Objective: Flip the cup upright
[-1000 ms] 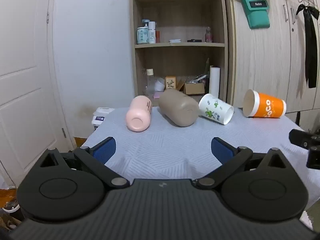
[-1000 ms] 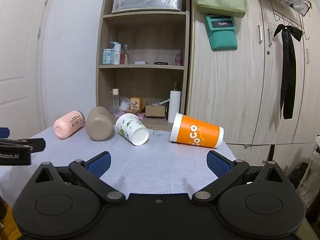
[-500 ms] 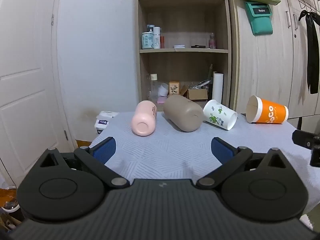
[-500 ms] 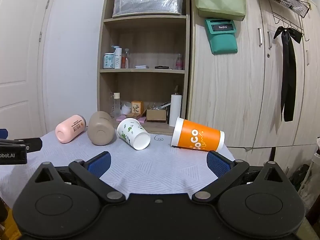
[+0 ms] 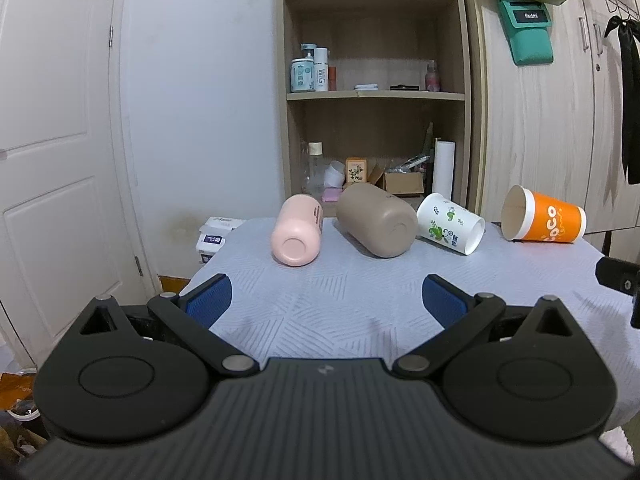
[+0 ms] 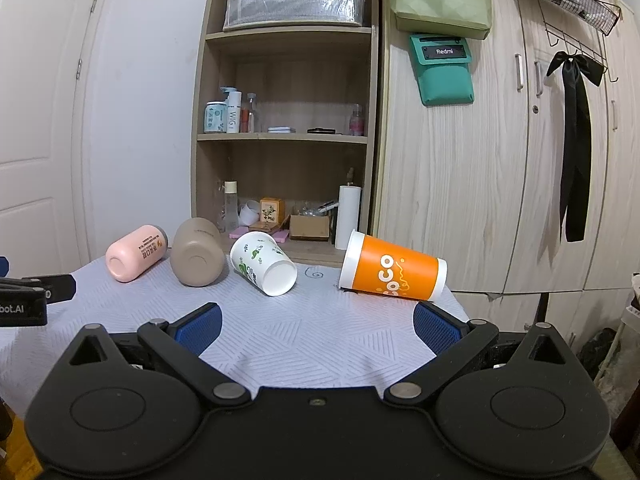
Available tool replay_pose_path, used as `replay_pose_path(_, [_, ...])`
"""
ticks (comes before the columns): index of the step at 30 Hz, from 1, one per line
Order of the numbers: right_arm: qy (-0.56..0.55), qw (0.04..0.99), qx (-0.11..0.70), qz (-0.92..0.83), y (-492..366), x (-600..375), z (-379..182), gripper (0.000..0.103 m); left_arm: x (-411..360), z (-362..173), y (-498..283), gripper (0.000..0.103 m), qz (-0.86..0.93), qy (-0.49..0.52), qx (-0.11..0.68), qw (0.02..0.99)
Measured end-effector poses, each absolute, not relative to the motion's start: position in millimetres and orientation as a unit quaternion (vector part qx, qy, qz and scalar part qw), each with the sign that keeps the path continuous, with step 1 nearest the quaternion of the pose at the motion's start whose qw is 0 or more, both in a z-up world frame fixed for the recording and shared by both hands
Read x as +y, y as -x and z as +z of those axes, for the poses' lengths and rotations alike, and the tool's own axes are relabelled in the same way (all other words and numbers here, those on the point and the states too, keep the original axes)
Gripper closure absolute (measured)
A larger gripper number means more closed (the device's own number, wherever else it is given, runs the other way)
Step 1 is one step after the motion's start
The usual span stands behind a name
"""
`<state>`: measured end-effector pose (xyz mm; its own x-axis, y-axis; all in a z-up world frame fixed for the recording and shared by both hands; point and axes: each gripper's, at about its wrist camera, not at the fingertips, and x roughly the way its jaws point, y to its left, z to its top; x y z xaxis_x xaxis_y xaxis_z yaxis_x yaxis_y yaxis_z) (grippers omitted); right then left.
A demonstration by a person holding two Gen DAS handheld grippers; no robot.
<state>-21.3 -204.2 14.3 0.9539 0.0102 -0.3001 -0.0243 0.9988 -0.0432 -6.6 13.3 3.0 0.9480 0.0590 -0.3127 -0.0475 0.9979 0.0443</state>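
Observation:
Several cups lie on their sides in a row at the far edge of the table: a pink cup (image 5: 297,230) (image 6: 136,253), a tan cup (image 5: 376,219) (image 6: 197,257), a white cup with green print (image 5: 450,229) (image 6: 264,262) and an orange cup (image 5: 542,220) (image 6: 392,267). My left gripper (image 5: 326,302) is open and empty, over the near table, short of the pink and tan cups. My right gripper (image 6: 316,326) is open and empty, short of the white and orange cups.
The table has a pale blue patterned cloth (image 5: 360,292) (image 6: 320,320). Behind it stand a wooden shelf unit (image 6: 288,140) with bottles and boxes and a wardrobe (image 6: 500,160). A white door (image 5: 52,140) is on the left. Each gripper's tip shows at the other view's edge.
Both views have tilted up a little, so the cups sit lower in frame. The cups have not moved. Both grippers stay open.

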Motion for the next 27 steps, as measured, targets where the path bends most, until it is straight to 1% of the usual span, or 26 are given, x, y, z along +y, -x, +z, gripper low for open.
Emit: replay_pose_path(27, [0.030,0.987,0.156,0.004,20.6,-203.7,11.5,0.000,16.3,-3.0,3.6,0.000,0.034,-0.020,0.173,0.984])
